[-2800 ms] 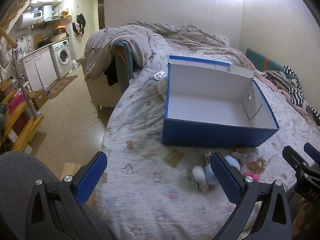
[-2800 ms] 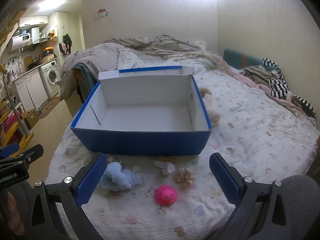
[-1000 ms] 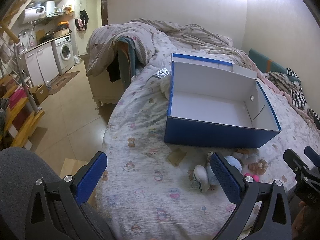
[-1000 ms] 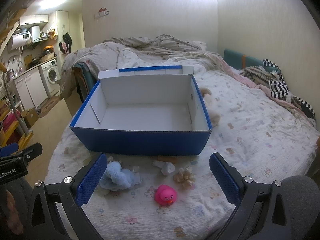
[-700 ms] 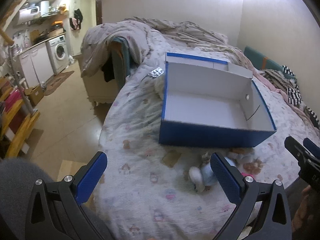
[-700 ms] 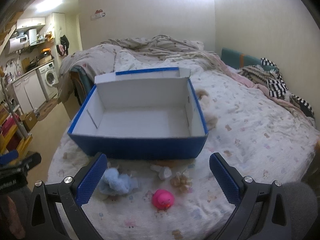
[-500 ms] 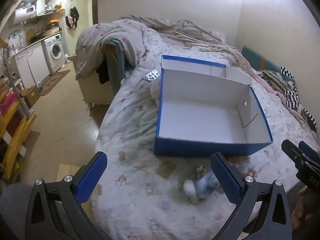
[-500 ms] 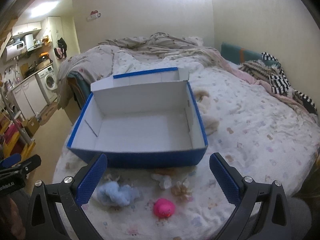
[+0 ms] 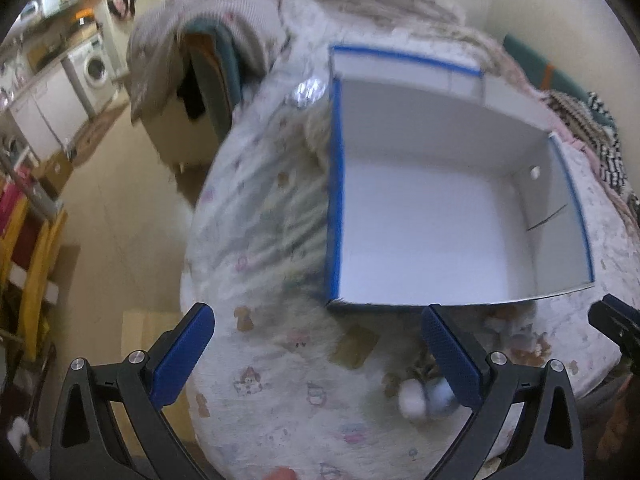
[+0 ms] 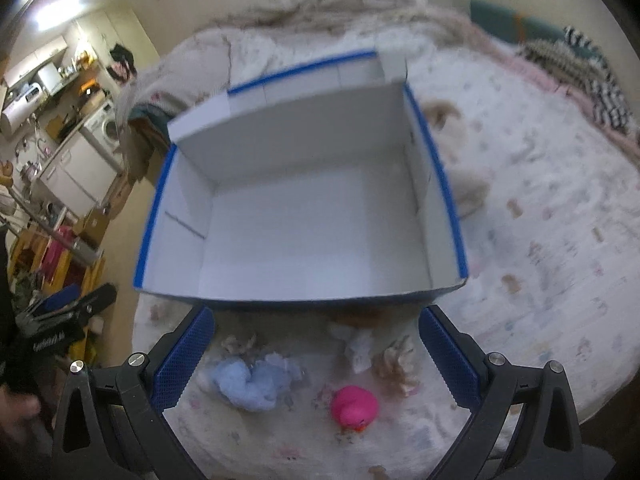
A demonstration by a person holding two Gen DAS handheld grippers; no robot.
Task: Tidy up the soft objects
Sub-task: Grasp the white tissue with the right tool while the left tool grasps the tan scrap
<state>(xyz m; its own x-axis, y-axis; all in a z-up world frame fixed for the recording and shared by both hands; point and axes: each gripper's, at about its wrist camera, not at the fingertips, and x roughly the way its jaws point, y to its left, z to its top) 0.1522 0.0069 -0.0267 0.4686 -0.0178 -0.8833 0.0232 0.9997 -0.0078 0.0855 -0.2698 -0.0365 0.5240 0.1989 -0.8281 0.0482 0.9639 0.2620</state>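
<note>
Left wrist view: my left gripper [image 9: 316, 344] released, hovering over the bed [image 9: 260, 240] near its foot edge, blue box [image 9: 460, 220] beyond; right wrist view: my right gripper [image 10: 314, 344] released above blue plush [image 10: 252, 380], pink duck [image 10: 354, 406], beige plush [image 10: 394, 362], all between box and foot edge

Matt cardboard box [image 10: 304, 220], fluffy blue plush [image 10: 250, 380], glossy pink plastic duck [image 10: 354, 402], printed cotton bedsheet [image 10: 540, 260].

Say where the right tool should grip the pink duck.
Grip the pink duck across its round body, coming from above: it sits low on the bed with bare sheet either side, and the right tool hangs open just above it.
</note>
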